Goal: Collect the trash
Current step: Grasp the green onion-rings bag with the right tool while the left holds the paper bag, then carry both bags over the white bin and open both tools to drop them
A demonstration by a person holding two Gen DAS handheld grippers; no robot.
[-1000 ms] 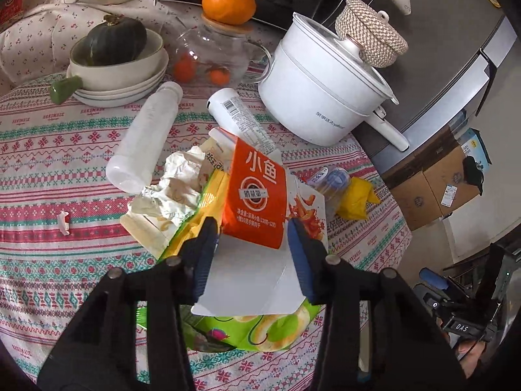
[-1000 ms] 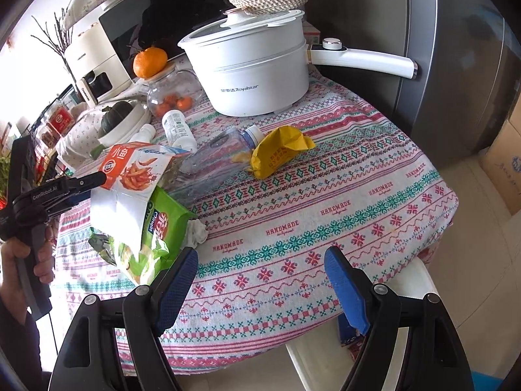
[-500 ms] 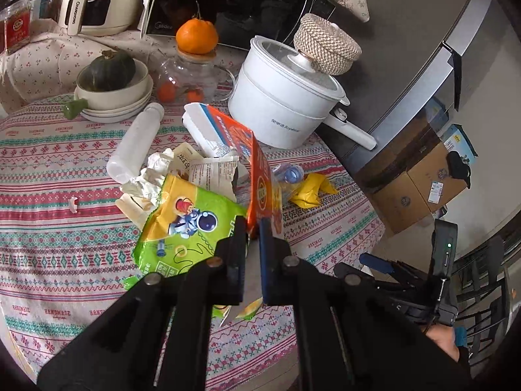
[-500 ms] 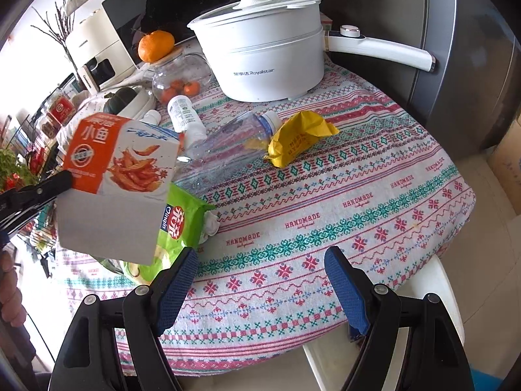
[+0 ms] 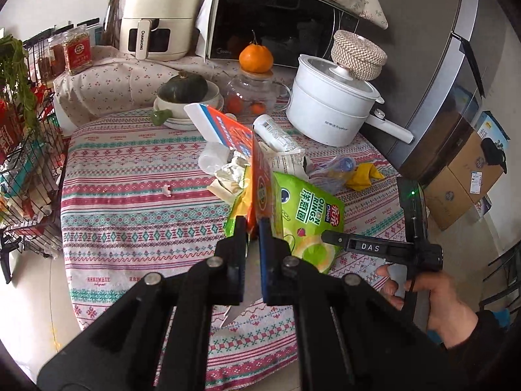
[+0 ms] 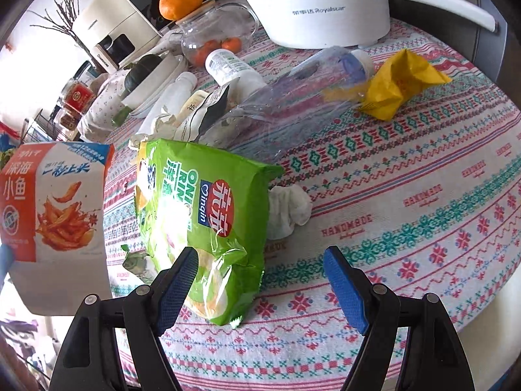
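My left gripper (image 5: 252, 228) is shut on the edge of an orange and white snack box (image 5: 257, 176) and holds it up above the table; the box also shows at the left of the right wrist view (image 6: 55, 208). My right gripper (image 6: 260, 273) is open, its left finger (image 6: 179, 277) at the near end of a green onion-rings bag (image 6: 208, 215), which also shows in the left wrist view (image 5: 309, 218). Behind lie a crushed clear plastic bottle (image 6: 293, 97), a yellow wrapper (image 6: 400, 84), a white tissue (image 6: 286, 211) and crumpled paper (image 5: 231, 176).
A white cooking pot (image 5: 332, 110), a glass teapot (image 5: 254, 97) with an orange on top, a bowl with a green squash (image 5: 185, 94) and two white bottles (image 5: 276, 137) stand at the back. A wire rack (image 5: 22, 163) is left of the table.
My left gripper shut on the snack box and lifted it off the pile, uncovering the green bag. My right gripper moved in close to the green bag, still open.
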